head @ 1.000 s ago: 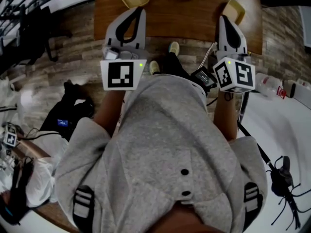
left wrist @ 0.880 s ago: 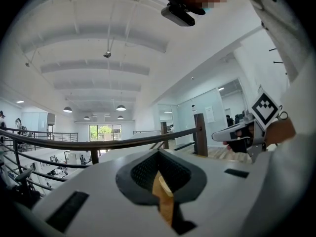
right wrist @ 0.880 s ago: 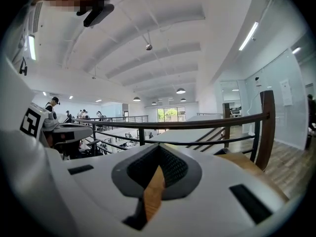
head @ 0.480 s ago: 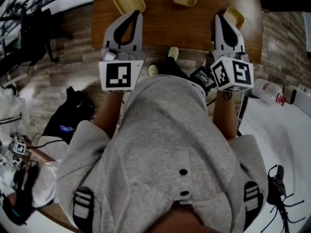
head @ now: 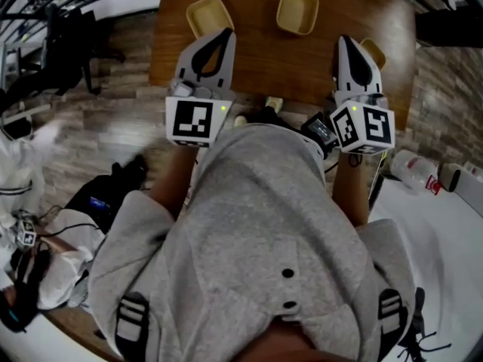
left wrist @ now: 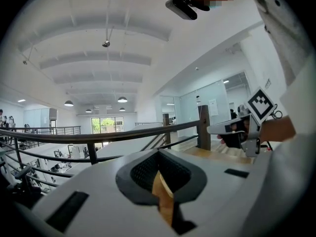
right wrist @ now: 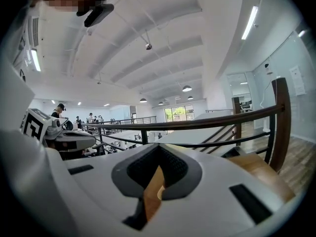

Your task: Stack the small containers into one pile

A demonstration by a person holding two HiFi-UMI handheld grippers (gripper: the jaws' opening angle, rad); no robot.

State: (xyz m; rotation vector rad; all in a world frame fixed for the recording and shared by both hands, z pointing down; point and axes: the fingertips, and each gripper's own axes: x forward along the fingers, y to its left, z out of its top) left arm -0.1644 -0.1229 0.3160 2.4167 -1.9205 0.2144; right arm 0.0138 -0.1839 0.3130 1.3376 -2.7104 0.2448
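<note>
left fingers [left wrist: 94,191]: closed on each other with nothing between them; only a sliver of the table [head: 279,59] shows through the slit. No container has been chosen, so this is judged an idle, shut hold.
right fingers [right wrist: 232,181]: likewise closed and empty, for the same reason.
left gripper [head: 222,38]: held about level over the near table edge, left of centre in the head view, with its tip aimed at the left container [head: 209,13].
right gripper [head: 346,44]: held parallel, right of centre, with its tip just beside the right container [head: 373,51].
left container: upper left of the table, open side up, just beyond the left tip. Whether it is touched cannot be told.
middle container [head: 296,10]: top centre, open side up, well apart from both grippers.
right container: near the table's right edge, partly hidden behind the right gripper. Contact cannot be told.
table: seen at the top of the frame. The three containers lie apart in a loose row and none is nested.
task: judged not begun. The fingers would have to be opened before a rim could be taken.
</note>
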